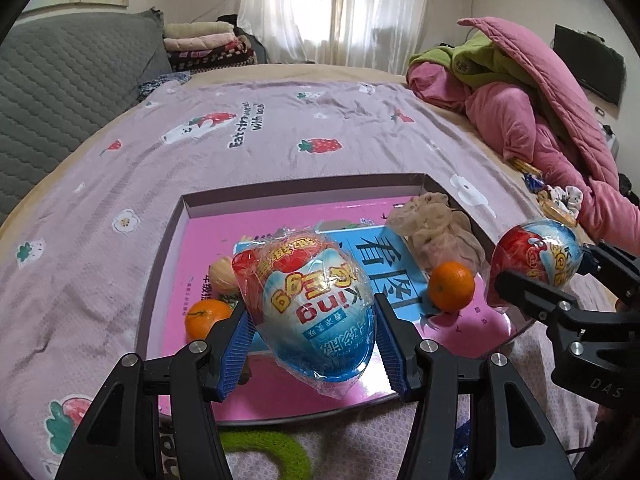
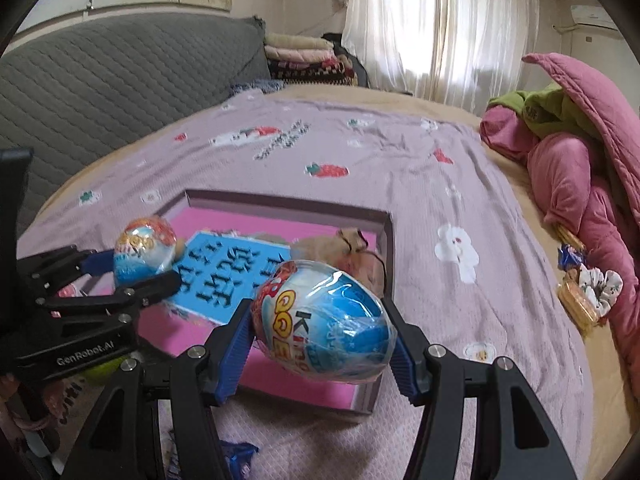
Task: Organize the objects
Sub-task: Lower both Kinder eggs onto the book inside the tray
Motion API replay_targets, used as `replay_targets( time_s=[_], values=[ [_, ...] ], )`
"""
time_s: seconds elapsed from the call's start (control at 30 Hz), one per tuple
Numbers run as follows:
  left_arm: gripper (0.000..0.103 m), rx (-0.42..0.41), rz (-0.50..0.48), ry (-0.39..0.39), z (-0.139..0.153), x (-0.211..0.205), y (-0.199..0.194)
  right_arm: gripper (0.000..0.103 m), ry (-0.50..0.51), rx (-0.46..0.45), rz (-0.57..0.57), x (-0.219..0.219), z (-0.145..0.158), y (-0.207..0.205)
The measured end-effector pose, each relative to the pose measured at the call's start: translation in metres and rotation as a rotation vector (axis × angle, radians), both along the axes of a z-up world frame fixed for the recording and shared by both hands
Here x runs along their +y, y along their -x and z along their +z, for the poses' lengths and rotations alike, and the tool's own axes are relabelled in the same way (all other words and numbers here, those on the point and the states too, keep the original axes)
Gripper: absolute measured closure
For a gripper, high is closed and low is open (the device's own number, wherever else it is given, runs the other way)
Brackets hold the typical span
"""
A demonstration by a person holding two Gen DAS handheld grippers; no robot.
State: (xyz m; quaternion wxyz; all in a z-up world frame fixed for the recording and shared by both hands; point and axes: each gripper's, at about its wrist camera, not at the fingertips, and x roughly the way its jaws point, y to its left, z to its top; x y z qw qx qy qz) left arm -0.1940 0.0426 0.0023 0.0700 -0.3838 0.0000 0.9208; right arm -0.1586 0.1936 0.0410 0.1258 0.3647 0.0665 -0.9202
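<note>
A: The left tool clamps a wrapped toy egg over the near part of the pink tray. Do I drop it there?

B: I'd lower it first. It is round and its wrapper looks slippery, so set it on bare tray floor near the tray's front edge, clear of the mandarin and the blue book farther in.

A: And the right tool?

B: It grips a second egg over the tray's near right corner. I'd bring that one inward past the tray wall before letting go, apart from the first.
</note>
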Motion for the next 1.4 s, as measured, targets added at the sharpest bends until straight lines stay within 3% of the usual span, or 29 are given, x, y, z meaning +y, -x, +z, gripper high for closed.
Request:
replay_targets(
  time_s=[0.53, 0.8, 1.17, 1.4],
  values=[
    [0.044, -0.032, -0.019, 0.026, -0.014, 0.009, 0.007, 0.042, -0.058, -0.047, -0.027, -0.002, -0.016, 0.004],
    [0.044, -0.04, -0.017, 0.033, -0.019, 0.01, 0.012, 0.042, 0.015, -0.057, -0.021, -0.004, -0.025, 0.009],
    [0.044, -0.039, -0.018, 0.032, -0.02, 0.009, 0.014, 0.042, 0.082, -0.023, -0.038, 0.004, -0.015, 0.009],
    [0.044, -0.044, -0.017, 0.036, -0.021, 0.01, 0.016, 0.042, 0.006, -0.061, -0.071, 0.008, -0.023, 0.012]
  ],
)
